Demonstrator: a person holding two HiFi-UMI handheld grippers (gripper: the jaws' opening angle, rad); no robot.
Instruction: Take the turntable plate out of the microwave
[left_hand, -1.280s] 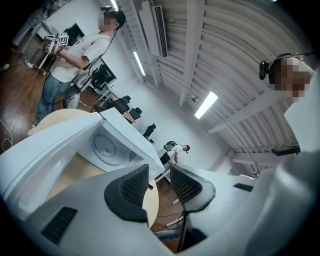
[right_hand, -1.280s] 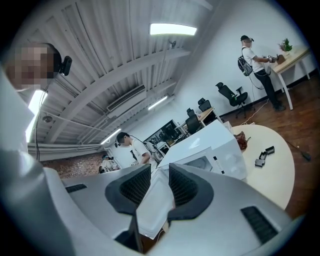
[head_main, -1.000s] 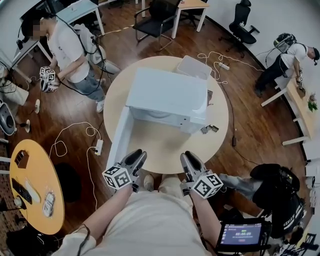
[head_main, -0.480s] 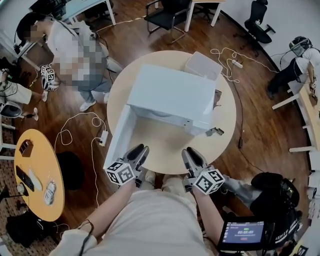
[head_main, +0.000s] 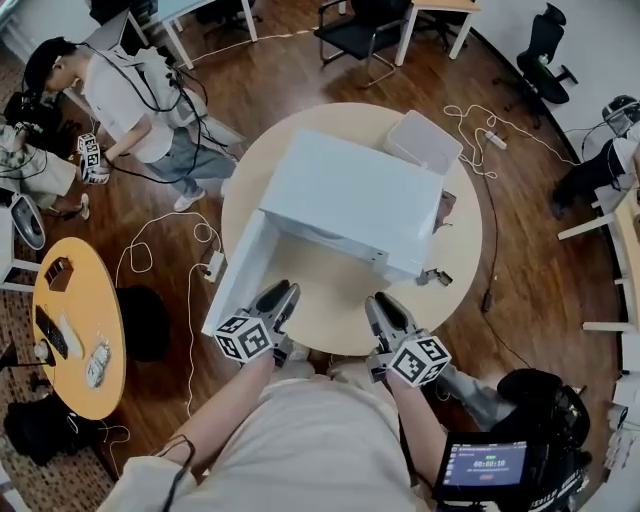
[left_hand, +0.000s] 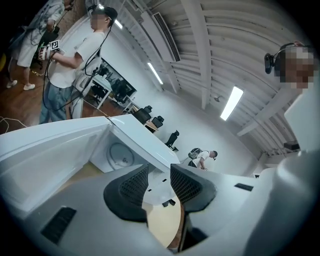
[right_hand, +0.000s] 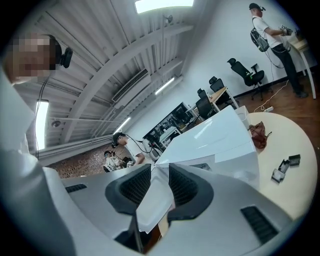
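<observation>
Person at far left: stands on the wood floor (head_main: 120, 85), well apart from the round table (head_main: 330, 300).
Yellow side table: low at the left (head_main: 80, 300), with a few small things lying on it.
Microwave door: open (head_main: 240, 270), swung out toward the left front edge of the round table.
Left gripper: held over the near edge of the table, just right of the door's free end (head_main: 280, 293). In the left gripper view its 2 jaws are spread (left_hand: 159, 172), and only bare table top and the microwave's edge show through the gap.
Microwave: a white box (head_main: 350, 200) in the middle of the round table, its open front toward the person holding the grippers.
Turntable plate: a pale round disc (left_hand: 119, 155) deep inside the microwave is probably it, though it shows small. It sits in the oven, apart from both grippers.
Right gripper: near the table's front edge, before the microwave's right front corner (head_main: 382, 303). Its jaws are spread (right_hand: 160, 172) and pinch nothing; the white door shows through the gap, farther off.
Plastic box: clear, at the back right of the table (head_main: 425, 143), just beside the microwave.
Small dark clips: on the table right of the microwave (head_main: 435, 277).
Screen: lit, at the lower right (head_main: 483, 466).
</observation>
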